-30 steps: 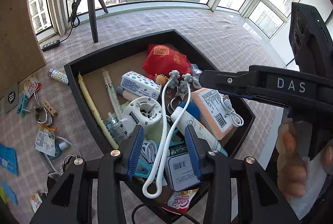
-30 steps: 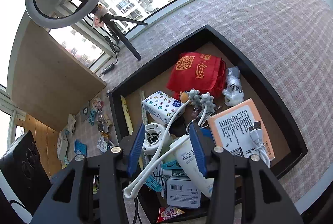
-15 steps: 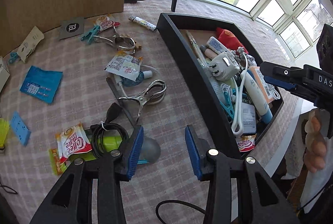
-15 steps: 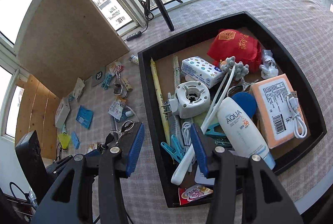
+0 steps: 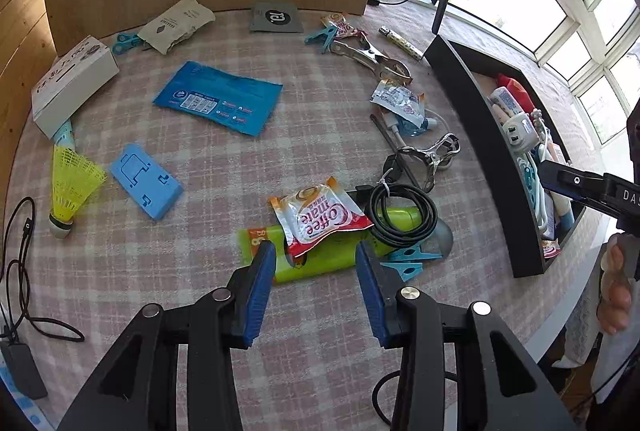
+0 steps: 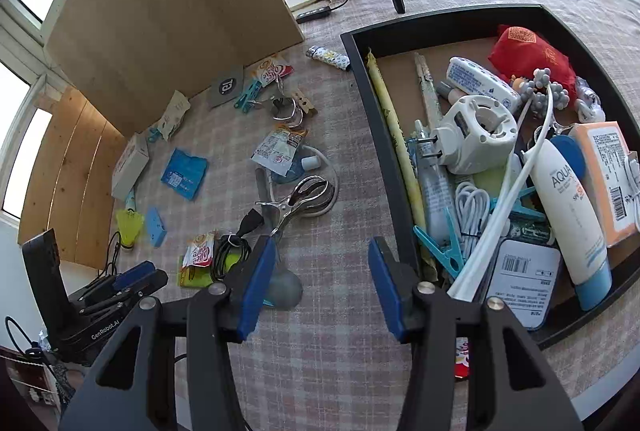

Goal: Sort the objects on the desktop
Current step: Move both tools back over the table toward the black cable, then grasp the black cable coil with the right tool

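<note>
Item: both my grippers, off the black tray (image 6: pixel 384 135) at the table's window edge. Left gripper (image 5: pixel 315 273) spread, empty, over Coffee-mate sachet (image 5: pixel 320 217), probably next; right gripper (image 6: pixel 322 281) just widened, empty.

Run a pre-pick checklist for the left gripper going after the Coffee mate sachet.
1. Left gripper jaws apart and empty: ok.
2. Coffee mate sachet in plain view ahead of the fingertips: ok.
3. Sachet free of other items: not ok, it lies across the green pack and beside the black cable coil.
4. Right gripper empty and clear of the sachet: ok.
5. Room in the black tray: cannot tell, it is crowded.
</note>
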`<state>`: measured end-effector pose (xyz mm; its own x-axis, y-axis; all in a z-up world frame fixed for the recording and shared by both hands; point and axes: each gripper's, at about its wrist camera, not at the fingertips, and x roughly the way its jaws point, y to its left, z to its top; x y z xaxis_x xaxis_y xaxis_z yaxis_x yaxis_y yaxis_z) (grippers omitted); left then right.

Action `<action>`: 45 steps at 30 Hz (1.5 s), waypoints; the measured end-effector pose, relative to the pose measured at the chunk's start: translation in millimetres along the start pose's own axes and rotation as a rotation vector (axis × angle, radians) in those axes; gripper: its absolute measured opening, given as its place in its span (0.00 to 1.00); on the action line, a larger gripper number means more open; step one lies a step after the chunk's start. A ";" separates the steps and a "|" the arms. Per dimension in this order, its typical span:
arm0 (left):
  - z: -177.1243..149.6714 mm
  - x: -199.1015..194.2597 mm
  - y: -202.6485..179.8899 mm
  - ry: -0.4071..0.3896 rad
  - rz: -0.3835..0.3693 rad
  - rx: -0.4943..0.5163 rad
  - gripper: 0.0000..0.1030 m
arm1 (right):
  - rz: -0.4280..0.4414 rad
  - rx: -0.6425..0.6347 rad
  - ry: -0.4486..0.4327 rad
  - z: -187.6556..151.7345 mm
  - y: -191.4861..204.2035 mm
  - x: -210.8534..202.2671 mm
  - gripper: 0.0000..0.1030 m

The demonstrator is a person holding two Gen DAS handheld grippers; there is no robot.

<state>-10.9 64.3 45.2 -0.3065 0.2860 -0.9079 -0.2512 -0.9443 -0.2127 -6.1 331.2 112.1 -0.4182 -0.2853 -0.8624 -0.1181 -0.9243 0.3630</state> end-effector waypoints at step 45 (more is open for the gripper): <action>19.7 55.2 -56.6 0.103 -0.231 0.072 0.40 | 0.073 -0.053 0.209 8.4 61.8 102.7 0.12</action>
<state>-31.7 136.7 14.2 -0.1390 0.4714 -0.8709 -0.3698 -0.8405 -0.3959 -63.9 246.9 48.9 -0.2271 -0.3936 -0.8908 -0.0445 -0.9095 0.4132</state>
